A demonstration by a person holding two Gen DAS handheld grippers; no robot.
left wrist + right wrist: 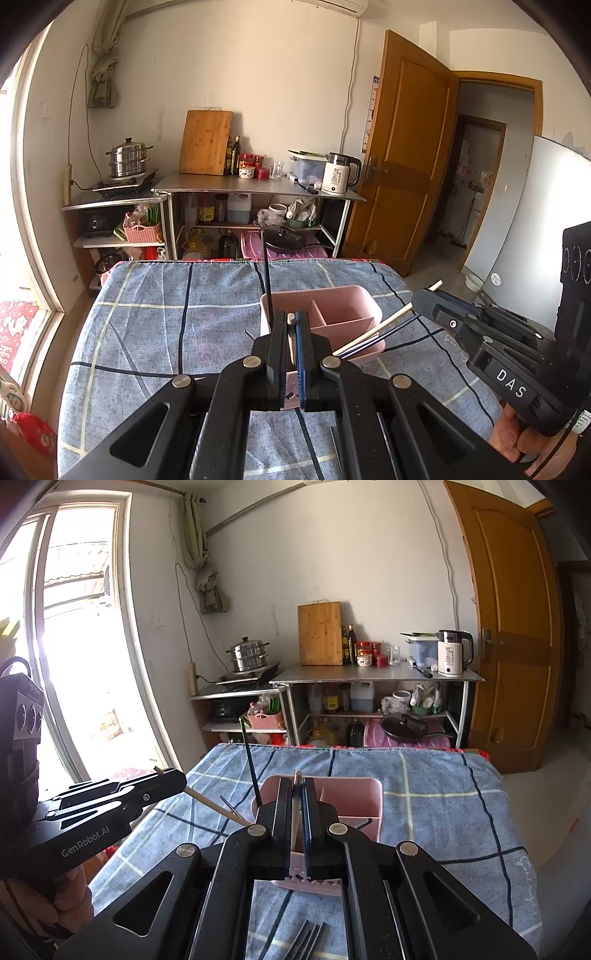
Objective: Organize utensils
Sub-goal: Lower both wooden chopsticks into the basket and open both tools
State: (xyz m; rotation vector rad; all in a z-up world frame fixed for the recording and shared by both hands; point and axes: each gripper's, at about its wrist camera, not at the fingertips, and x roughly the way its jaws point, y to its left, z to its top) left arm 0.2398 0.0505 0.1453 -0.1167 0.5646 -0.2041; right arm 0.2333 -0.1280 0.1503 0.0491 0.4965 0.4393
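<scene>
Above the pink organizer (343, 306), both grippers (291, 321) (297, 794) clench pale chopsticks (291, 339).

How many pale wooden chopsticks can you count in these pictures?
2. One pale wooden chopstick is clamped in the left hand-held gripper; the other in the right hand-held gripper. Others may be hidden behind them.

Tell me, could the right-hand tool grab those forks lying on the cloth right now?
Probably not yet. The right gripper has its jaws shut on a pale chopstick, so it is occupied. The forks lie close beneath it, uncovered.
</scene>
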